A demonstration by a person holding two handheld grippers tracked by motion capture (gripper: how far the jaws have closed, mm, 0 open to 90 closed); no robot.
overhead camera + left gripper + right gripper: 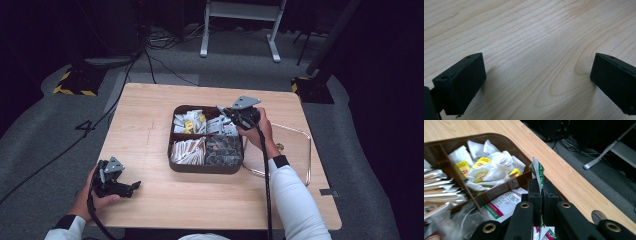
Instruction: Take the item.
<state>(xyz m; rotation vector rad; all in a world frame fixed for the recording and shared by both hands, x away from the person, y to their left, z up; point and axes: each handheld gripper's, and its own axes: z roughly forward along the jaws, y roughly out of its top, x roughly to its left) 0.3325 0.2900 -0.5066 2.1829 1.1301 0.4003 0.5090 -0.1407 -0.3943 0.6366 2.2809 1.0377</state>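
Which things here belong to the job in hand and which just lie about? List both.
In the job, as far as the pictures suggest:
- right tool, shut on a green and white packet
- brown divided tray of packets
- clear tray beside it, a possible drop spot

Lying about:
- left tool, open over bare table
- cables and white stand on the floor

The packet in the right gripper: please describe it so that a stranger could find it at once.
On the wooden table stands a brown tray with four compartments. Above its far right compartment, the right gripper pinches one packet upright. It alone is lifted, white with a green edge, while the other packets lie flat in the tray.
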